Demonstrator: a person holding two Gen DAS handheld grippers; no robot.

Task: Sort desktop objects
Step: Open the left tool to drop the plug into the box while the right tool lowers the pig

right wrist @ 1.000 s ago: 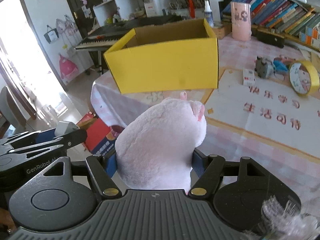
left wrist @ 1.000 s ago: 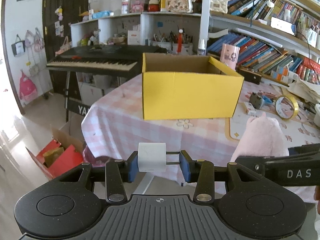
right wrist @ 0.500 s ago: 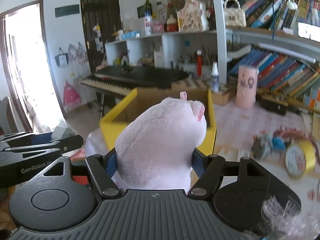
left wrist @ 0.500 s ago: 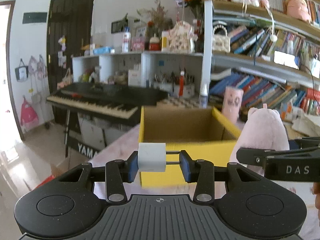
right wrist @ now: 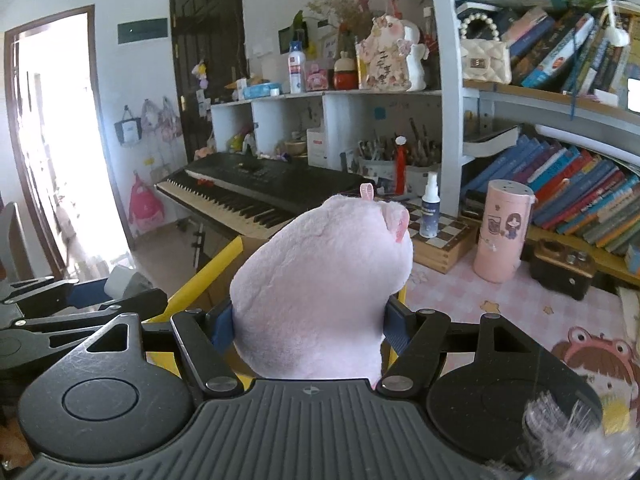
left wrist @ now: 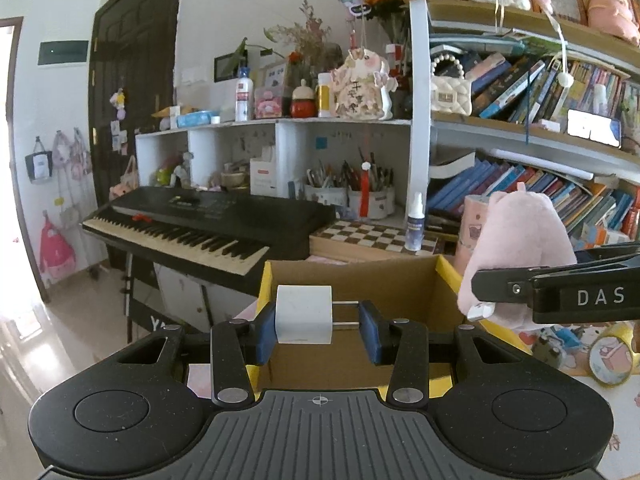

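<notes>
The white charger plug (left wrist: 304, 314) sits clamped, prongs sideways, in the left gripper (left wrist: 318, 327) above the open yellow cardboard box (left wrist: 444, 268). Just beside it, the right gripper (right wrist: 308, 326) squeezes a pink plush toy (right wrist: 320, 280) over the box's near rim.

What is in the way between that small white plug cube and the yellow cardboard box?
Nothing visible. The white plug cube with metal prongs, clamped in the left gripper, hangs just before the open yellow cardboard box. The fluffy pink plush toy in the right gripper is off to its right.
</notes>
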